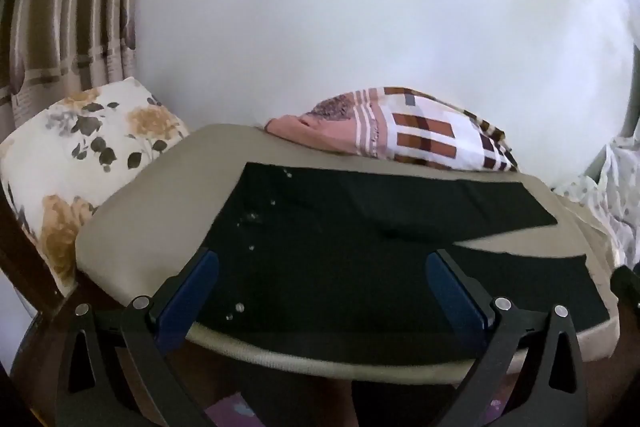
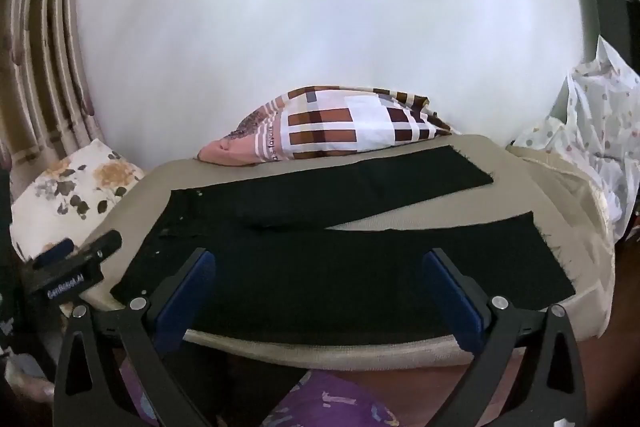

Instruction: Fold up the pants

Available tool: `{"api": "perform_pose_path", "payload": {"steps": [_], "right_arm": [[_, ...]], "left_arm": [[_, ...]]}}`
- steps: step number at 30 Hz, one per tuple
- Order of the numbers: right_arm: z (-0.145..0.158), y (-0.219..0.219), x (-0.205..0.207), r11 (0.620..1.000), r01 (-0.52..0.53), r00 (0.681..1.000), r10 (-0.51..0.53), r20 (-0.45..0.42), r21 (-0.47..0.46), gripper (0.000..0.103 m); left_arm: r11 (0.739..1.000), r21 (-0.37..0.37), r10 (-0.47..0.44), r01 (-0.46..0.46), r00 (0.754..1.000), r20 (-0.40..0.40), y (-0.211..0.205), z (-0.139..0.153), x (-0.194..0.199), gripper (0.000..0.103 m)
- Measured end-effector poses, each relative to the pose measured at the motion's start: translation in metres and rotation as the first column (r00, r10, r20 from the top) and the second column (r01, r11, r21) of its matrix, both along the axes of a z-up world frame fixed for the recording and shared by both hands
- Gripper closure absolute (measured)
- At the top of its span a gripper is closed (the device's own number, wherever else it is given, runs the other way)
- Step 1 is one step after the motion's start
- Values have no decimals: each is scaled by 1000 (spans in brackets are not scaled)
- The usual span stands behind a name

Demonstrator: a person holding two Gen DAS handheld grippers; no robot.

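Pants spread flat, both grippers wide open and empty: we judge the fold not yet begun.

The black pants (image 2: 320, 259) lie flat on the beige cushion (image 2: 552, 163), waist toward the floral pillow (image 2: 76, 187), the two legs splayed toward the far side with a wedge of cushion showing between them. Our right gripper (image 2: 320, 291) hovers over the near leg, jaws fully spread, nothing in them; our left gripper (image 1: 324, 291) hovers near the waist end, equally wide and empty. Next, we think, each gripper should pinch an edge of the near leg and carry it onto the far leg, by the plaid pillow (image 2: 340, 131).
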State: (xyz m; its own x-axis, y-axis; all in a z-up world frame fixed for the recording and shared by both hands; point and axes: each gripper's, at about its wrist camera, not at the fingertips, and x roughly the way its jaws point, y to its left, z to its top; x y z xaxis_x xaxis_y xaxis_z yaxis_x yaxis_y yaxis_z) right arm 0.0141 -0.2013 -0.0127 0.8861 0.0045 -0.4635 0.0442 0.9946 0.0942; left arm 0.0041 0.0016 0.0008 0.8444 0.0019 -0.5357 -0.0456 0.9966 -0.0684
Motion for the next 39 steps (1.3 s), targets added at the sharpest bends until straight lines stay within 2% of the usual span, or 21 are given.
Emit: {"api": "perform_pose_path", "payload": {"steps": [3, 7, 11, 15, 20, 23, 24, 29, 33, 34, 36, 39], "right_arm": [[4, 0, 5, 1000, 5, 1000, -5, 11, -16, 0], [5, -3, 16, 1000, 4, 1000, -4, 1, -7, 0], [2, 0, 26, 1000, 0, 1000, 0, -19, -5, 0], [-2, 5, 38, 1000, -7, 999, 6, -40, -10, 0], [-8, 11, 58, 1000, -23, 997, 23, -74, -4, 0], [-11, 17, 71, 999, -41, 995, 41, -95, -3, 0], [-12, 19, 75, 999, -47, 994, 46, -101, -2, 0], [-20, 25, 94, 998, -67, 989, 66, -134, -1, 0], [-33, 25, 107, 997, -72, 981, 73, -181, 12, 0], [-36, 25, 110, 997, -71, 979, 73, -191, 16, 0], [-42, 24, 117, 998, -66, 976, 68, -209, 20, 0], [-51, 23, 126, 998, -54, 970, 60, -234, 29, 0]], "left_arm": [[1000, 13, 7, -7, 1000, 6, 3, 2, 14, 0], [1000, 14, -3, 3, 1000, -27, 11, -2, 35, 0], [999, 36, -9, 9, 1000, -10, 9, -4, 53, 0], [998, 43, -38, 39, 999, -11, 10, -12, 66, 0], [994, 1, -111, 111, 994, -16, 21, -27, 86, 0], [991, 89, -105, 105, 994, 0, 21, -36, 101, 0], [990, 79, -115, 114, 993, 9, 22, -39, 104, 0], [984, 11, -175, 179, 971, -166, 46, -59, 144, 0], [987, 86, -119, 137, 975, -188, 80, -67, 187, 0], [987, 85, -121, 139, 975, -187, 91, -68, 197, 0], [984, 70, -148, 166, 966, -210, 115, -77, 224, 0], [972, 53, -204, 229, 934, -292, 146, -96, 274, 3]]}}
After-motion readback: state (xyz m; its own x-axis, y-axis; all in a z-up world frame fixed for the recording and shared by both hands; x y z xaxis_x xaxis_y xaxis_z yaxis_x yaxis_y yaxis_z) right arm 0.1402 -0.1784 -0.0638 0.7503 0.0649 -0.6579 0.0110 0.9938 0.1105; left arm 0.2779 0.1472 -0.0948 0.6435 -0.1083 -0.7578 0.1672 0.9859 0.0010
